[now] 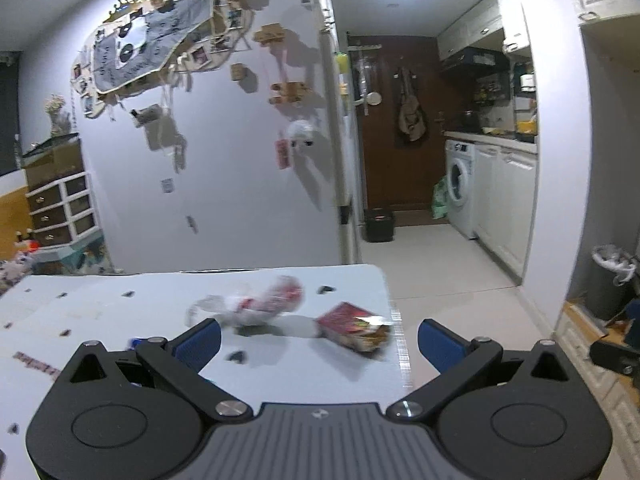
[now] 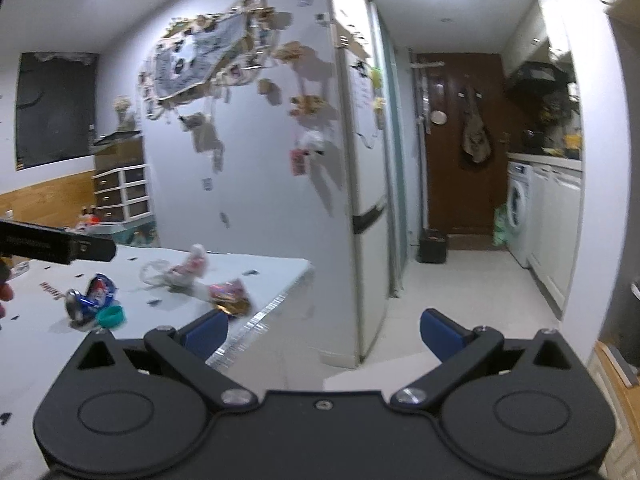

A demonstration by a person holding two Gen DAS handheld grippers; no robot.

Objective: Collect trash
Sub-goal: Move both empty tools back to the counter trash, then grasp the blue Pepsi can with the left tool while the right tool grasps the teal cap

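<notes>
A red snack packet [image 1: 354, 330] lies near the right edge of the white table [image 1: 100, 312], with a crumpled clear-and-red wrapper [image 1: 256, 304] behind it. My left gripper [image 1: 320, 344] is open and empty just above the table in front of them. In the right wrist view the packet [image 2: 229, 296], the wrapper [image 2: 180, 270], a crushed blue can [image 2: 90, 298] and a teal ring [image 2: 112, 317] lie on the table [image 2: 260, 276]. My right gripper [image 2: 324, 330] is open and empty, off the table's right corner.
A lined grey trash bin [image 1: 610, 280] stands on the floor at the right. A small black bin [image 1: 378, 224] stands by the brown door. A fridge [image 2: 366, 160] stands beside the table. A washing machine [image 1: 460, 188] and cabinets line the kitchen.
</notes>
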